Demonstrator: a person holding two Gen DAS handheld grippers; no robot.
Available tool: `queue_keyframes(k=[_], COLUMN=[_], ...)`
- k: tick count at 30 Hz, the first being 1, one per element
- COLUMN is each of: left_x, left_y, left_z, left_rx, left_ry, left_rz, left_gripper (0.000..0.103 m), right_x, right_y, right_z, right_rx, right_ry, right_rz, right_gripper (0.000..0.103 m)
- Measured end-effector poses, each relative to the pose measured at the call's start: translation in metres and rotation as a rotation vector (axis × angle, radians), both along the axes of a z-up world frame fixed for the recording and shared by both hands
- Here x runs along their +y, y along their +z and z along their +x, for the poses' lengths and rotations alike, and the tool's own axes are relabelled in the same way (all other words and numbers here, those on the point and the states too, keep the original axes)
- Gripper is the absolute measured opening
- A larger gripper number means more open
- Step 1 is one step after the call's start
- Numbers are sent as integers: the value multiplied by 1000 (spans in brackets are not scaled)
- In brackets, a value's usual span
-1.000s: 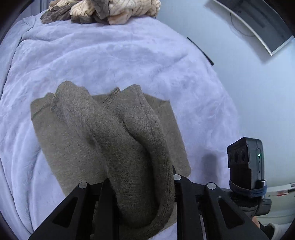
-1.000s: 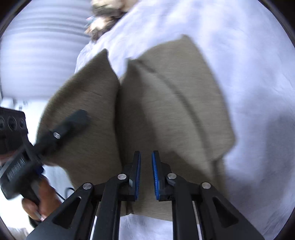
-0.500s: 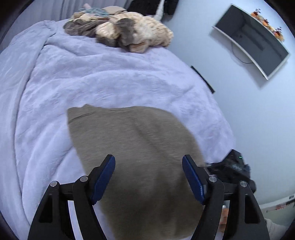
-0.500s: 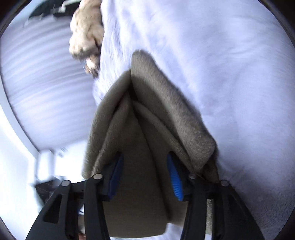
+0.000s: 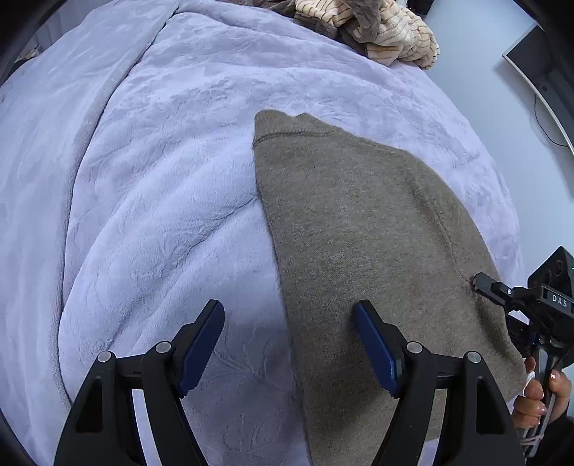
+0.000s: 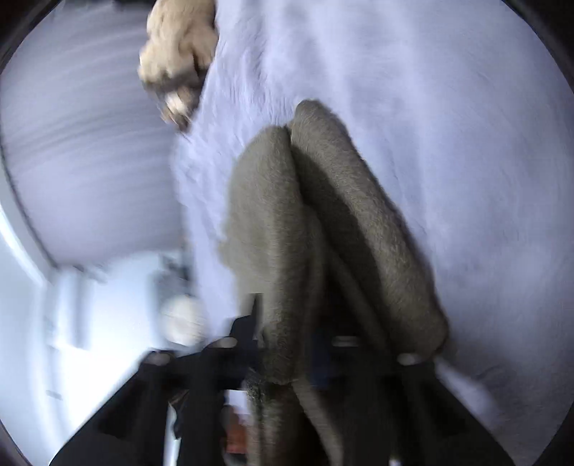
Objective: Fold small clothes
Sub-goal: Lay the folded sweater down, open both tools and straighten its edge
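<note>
Garment: a small olive-brown knitted sweater (image 5: 358, 251) lies folded on the plush lavender blanket (image 5: 161, 179) covering the bed, its ribbed hem at the far end and one long edge running straight toward the near side.
Left gripper (image 5: 290, 344): black, with blue pads, spread wide and holding nothing; it hangs over the near-left edge of the sweater, one finger above bare blanket, the other above the knit.
Right gripper (image 5: 480, 281): from the left wrist view its tip presses into the sweater's right edge. Its own view is badly blurred, with bunched knit (image 6: 323, 233) rising between the fingers; I'd guess it has cloth pinched, but I cannot tell for sure.
Step in hand: by my reading, the fold is being tidied or another fold begun, with the right side doing the work.
Doing it well: lift the gathered edge only enough to clear the layer beneath, carry it across squarely, and lay it so the edges meet. The left gripper could press the near corner to stop the soft knit sliding on the plush.
Watch for: layers dragging, since thick knit bunches easily.
Elsewhere: a heap of cream and brown striped clothes (image 5: 376, 28) waits at the far end of the bed, well apart.
</note>
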State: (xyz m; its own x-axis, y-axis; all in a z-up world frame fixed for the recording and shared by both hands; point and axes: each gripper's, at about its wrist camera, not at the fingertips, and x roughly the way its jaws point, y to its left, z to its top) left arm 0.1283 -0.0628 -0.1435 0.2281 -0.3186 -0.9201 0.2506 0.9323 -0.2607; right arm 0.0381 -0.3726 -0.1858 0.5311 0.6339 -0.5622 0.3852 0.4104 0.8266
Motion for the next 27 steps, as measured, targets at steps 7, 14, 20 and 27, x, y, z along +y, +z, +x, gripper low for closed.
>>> queue_keyframes(k=[7, 14, 20, 27], left_x=[-23, -18, -2, -19], left_y=[-1, -9, 9, 12], left_z=[-2, -9, -17, -52], left_rx=[-25, -18, -17, 67], left_ry=[-115, -106, -116, -218], left_rz=[38, 68, 64, -33], left_gripper=[76, 87, 73, 36], right_x=[7, -8, -16, 15], right_y=[34, -1, 39, 43], right_z=[-7, -13, -33, -61], right_rx=[-89, 70, 75, 76], right_ry=[20, 8, 18, 199], right_rz=[-208, -308, -394, -374], right_gripper=[19, 23, 39, 7])
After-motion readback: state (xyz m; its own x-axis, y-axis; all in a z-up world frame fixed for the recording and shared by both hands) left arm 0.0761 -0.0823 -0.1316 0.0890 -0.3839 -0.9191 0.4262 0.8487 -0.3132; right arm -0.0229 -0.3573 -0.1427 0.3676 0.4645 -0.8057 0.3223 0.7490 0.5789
